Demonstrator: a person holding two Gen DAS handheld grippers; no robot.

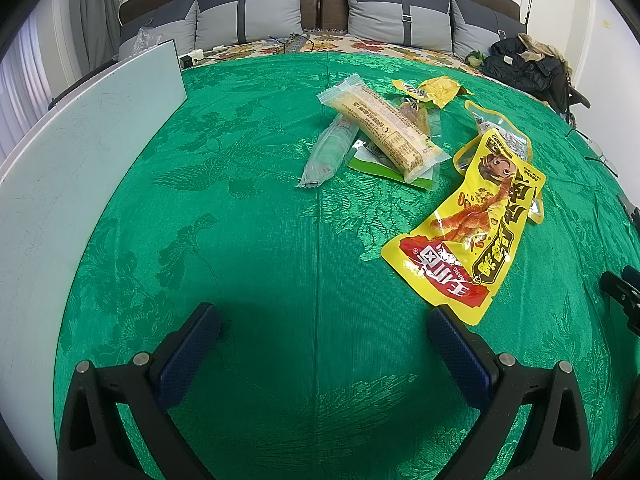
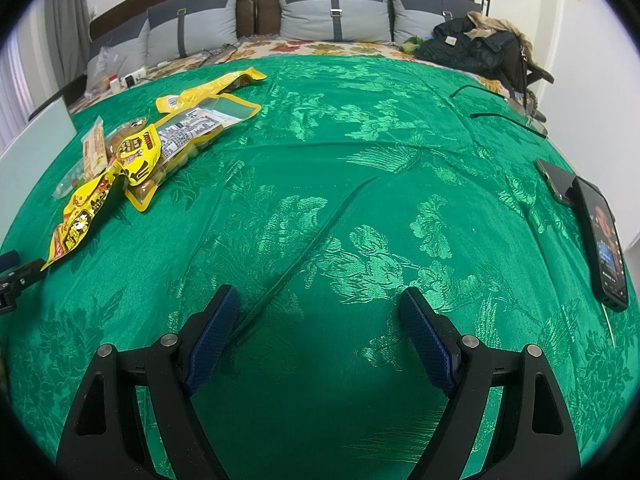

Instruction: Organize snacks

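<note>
A heap of snack packets lies on the green bedspread [image 1: 260, 220]. Nearest my left gripper [image 1: 324, 320] is a big yellow pouch [image 1: 468, 232] with red print, just beyond its right finger. Farther off lie a long pale biscuit bar [image 1: 388, 128], a clear wrapped stick [image 1: 332, 148], a green-edged packet [image 1: 372, 164] and a small yellow packet [image 1: 436, 90]. My left gripper stands open over bare cloth. In the right wrist view the same heap [image 2: 148, 148] is far to the left, and my right gripper [image 2: 320, 304] is open above bare bedspread [image 2: 360, 160].
A pale flat board [image 1: 80, 160] leans along the left side of the bed. Two phones [image 2: 600, 224] lie at the right edge, with glasses [image 2: 520, 116] beyond. Grey pillows [image 1: 248, 12] line the headboard, and a dark jacket [image 2: 472, 46] sits at the far right.
</note>
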